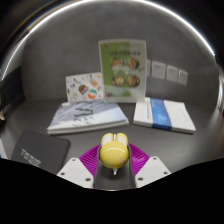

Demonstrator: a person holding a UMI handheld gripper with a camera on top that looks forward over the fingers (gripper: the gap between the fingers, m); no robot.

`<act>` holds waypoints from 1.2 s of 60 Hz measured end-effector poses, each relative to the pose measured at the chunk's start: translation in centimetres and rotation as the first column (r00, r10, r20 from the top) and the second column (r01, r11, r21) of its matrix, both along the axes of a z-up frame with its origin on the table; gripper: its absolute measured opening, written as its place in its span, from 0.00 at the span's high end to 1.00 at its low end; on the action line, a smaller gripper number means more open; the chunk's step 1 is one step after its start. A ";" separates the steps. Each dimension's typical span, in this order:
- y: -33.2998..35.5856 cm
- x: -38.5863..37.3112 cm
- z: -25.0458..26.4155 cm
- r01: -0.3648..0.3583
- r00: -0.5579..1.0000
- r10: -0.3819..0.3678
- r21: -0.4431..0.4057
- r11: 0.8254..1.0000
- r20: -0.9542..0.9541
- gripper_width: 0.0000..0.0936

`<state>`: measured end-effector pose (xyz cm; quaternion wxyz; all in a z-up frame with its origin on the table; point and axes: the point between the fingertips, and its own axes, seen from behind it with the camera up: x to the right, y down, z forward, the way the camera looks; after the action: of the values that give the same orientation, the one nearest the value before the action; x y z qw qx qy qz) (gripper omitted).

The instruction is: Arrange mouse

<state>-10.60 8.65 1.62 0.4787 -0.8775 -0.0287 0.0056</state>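
The gripper (113,163) holds a yellow mouse (112,151), both pink pads (88,158) pressed against its sides. Beyond the fingers lie a magazine (87,117) and a book (165,114), with a black pad (38,152) beside the left finger

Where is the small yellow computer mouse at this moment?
In the gripper view, the yellow mouse sits between the gripper fingers' purple pads, just before the white book stack on the grey table.
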 end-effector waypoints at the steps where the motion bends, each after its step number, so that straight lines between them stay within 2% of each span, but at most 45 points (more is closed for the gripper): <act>1: -0.3 -0.6 0.9 0.004 1.000 -0.004 0.021 1.000 0.004 0.56; 9: -4.7 -10.8 7.8 -0.041 0.999 0.042 0.148 0.988 -0.002 0.56; 14: -7.3 -18.1 9.5 -0.023 0.998 0.033 0.199 0.980 -0.046 0.56; 20: -9.7 -25.9 6.2 -0.071 0.996 0.078 0.141 0.988 -0.044 0.57; 26: -10.5 -29.4 1.4 -0.075 0.996 0.076 0.047 0.996 -0.035 0.57; 36: -11.0 -29.2 -2.7 -0.014 1.000 0.014 -0.040 0.999 -0.004 0.56; 41: -10.8 -29.2 -2.7 -0.009 1.000 0.009 -0.030 0.999 -0.008 0.56; 50: -11.3 -29.4 -2.6 -0.026 1.000 0.025 -0.060 0.998 -0.013 0.42; 51: -11.5 -29.4 -2.5 -0.030 0.999 0.029 -0.062 0.998 -0.020 0.33; 57: -13.8 -29.2 -0.6 -0.050 0.997 0.047 -0.045 0.998 -0.059 0.05; 60: -15.3 -28.7 0.5 -0.049 0.996 0.046 -0.040 0.998 -0.079 0.09; 72: -21.2 -23.1 2.6 0.009 0.993 -0.013 -0.039 0.999 -0.116 0.09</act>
<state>-33.69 -12.54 4.21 0.4627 -0.8849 0.0040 0.0544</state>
